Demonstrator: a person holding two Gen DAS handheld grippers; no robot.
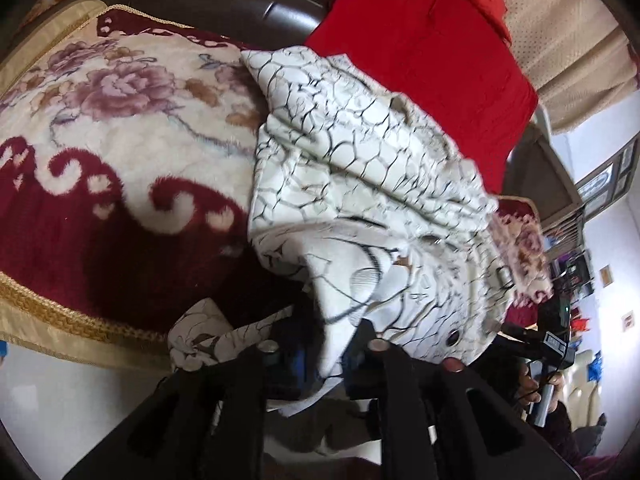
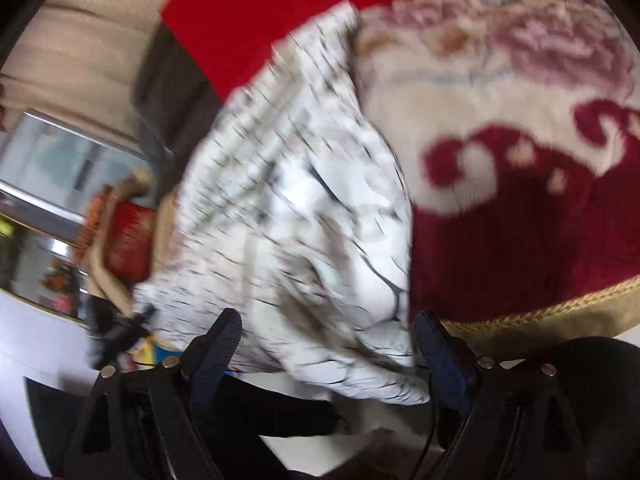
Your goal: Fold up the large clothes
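Observation:
A large white garment (image 1: 360,184) with a black crackle print lies bunched on a floral plush blanket (image 1: 120,128). My left gripper (image 1: 320,344) is shut on a hanging fold of the garment at the blanket's near edge. In the right wrist view the same garment (image 2: 304,208) is blurred and spreads between the fingers. My right gripper (image 2: 326,344) is open, its jaws wide apart on either side of the cloth's lower edge, not pinching it. The right gripper also shows at the far right of the left wrist view (image 1: 552,344).
The cream and dark red blanket (image 2: 520,160) has a gold braided edge (image 2: 560,304). A red cushion (image 1: 424,68) and beige curtain (image 1: 568,40) stand behind. A dark sofa back (image 1: 240,4) rises at the far side. White floor (image 1: 60,400) lies below.

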